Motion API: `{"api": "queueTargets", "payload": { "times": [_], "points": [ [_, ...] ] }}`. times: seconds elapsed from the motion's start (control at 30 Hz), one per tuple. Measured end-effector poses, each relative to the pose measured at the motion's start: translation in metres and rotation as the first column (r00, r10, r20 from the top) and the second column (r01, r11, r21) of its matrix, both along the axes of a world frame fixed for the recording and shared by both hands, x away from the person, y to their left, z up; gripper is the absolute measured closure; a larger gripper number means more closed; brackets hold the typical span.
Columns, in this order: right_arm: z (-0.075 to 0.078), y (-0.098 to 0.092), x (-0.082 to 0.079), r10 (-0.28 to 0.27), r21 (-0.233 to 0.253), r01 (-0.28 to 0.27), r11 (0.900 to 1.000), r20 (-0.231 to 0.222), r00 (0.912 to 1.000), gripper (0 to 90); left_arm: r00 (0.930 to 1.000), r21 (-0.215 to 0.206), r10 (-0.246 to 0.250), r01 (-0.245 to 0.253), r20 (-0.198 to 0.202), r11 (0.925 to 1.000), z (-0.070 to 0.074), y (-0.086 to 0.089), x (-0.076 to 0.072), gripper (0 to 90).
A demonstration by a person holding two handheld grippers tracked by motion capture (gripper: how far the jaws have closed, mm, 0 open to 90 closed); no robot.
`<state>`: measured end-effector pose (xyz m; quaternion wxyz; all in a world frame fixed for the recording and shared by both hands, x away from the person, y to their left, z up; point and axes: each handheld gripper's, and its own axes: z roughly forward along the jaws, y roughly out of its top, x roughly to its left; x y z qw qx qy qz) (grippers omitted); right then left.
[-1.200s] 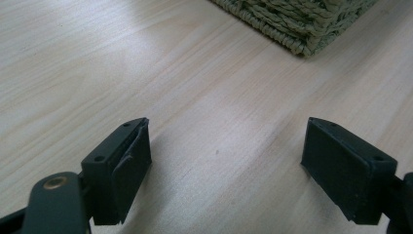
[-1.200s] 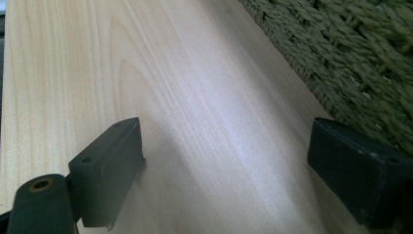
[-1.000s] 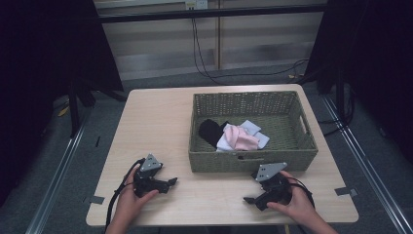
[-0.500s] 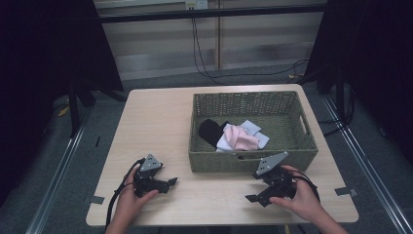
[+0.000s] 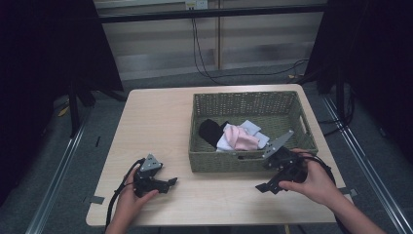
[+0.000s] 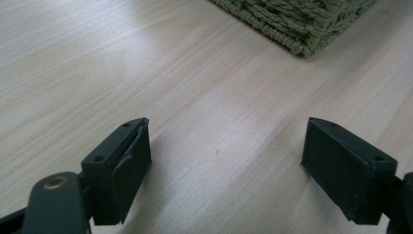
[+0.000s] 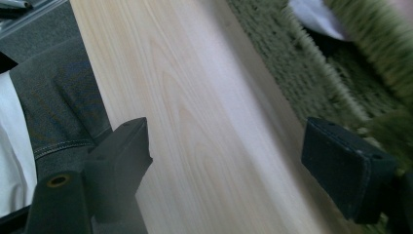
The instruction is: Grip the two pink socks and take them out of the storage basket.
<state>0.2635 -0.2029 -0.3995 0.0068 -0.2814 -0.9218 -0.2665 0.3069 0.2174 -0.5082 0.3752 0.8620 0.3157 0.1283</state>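
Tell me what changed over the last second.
The right gripper lifted and tilted up toward the woven green basket, jaws open and empty. The left gripper stayed resting on the pale wooden table, open; the pink, white and black cloths lay undisturbed.

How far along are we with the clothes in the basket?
Nothing looks done: the black, pink and white cloths all lie in the basket. Both grippers are empty, jaws open; the right gripper is raised beside the basket's front wall, the left gripper low over the table. All handling remains.
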Motion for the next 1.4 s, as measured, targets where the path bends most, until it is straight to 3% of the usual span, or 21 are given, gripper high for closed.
{"api": "queueTargets", "payload": {
  "times": [0.23, 0.43, 0.87, 1.13, 1.4],
  "points": [
    [0.025, 0.001, 0.012, 0.014, -0.034, -0.014, 0.999, 0.001, 0.9999, 19.3, 1.0000, 0.000, 0.000, 0.000, 0.000, 1.0000, 0.000, 0.000, 0.000, 17.7],
    [0.036, 0.001, 0.023, 0.024, -0.057, -0.025, 0.998, -0.003, 0.9997, 20.3, 1.0000, 0.001, -0.001, 0.001, 0.000, 1.0000, 0.000, 0.000, 0.000, 17.7],
    [0.055, -0.008, 0.065, -0.064, -0.094, 0.067, 0.993, 0.027, 0.9976, 22.2, 1.0000, 0.000, 0.000, 0.000, 0.000, 1.0000, 0.000, 0.000, 0.000, 17.7],
    [0.052, -0.011, 0.091, -0.117, -0.107, 0.119, 0.987, 0.029, 0.9927, 24.5, 1.0000, 0.001, 0.000, 0.000, 0.000, 1.0000, 0.000, 0.000, 0.000, 17.7],
    [0.030, -0.011, 0.120, -0.165, -0.158, 0.163, 0.974, 0.002, 0.9864, 28.9, 1.0000, 0.000, 0.000, 0.000, 0.000, 1.0000, 0.000, 0.000, 0.000, 17.7]
  ]
}}
